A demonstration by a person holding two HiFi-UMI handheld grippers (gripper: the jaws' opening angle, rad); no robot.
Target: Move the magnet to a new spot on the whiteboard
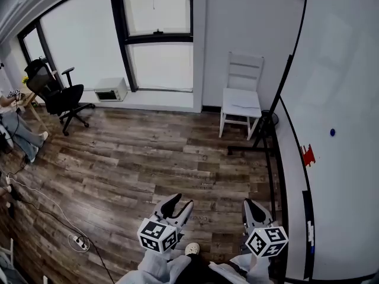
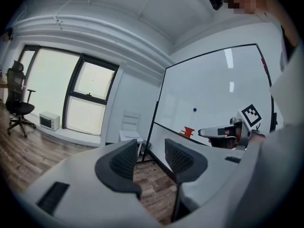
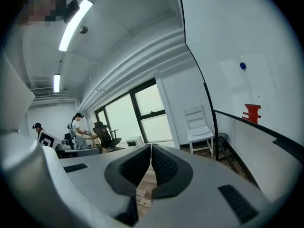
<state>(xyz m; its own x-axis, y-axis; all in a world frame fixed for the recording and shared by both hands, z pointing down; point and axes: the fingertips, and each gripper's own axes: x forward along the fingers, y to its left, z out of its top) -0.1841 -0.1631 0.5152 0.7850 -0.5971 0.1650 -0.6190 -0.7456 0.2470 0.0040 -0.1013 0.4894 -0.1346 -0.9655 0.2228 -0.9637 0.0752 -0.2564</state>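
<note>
A small blue magnet (image 1: pixel 332 132) sticks on the whiteboard (image 1: pixel 349 87) at the right; it also shows as the blue magnet (image 2: pixel 194 110) in the left gripper view and the blue magnet (image 3: pixel 243 66) in the right gripper view. My left gripper (image 1: pixel 177 206) is low over the wooden floor, jaws open with nothing between them (image 2: pixel 151 158). My right gripper (image 1: pixel 253 209) is beside the board's lower edge, far below the magnet, jaws shut and empty (image 3: pixel 150 161).
A red marking (image 1: pixel 307 155) sits on the board's lower frame. A white chair (image 1: pixel 242 95) stands by the board's far end. A black office chair (image 1: pixel 56 90) and a seated person (image 1: pixel 15 126) are at the far left. Cables (image 1: pixel 53 215) lie on the floor.
</note>
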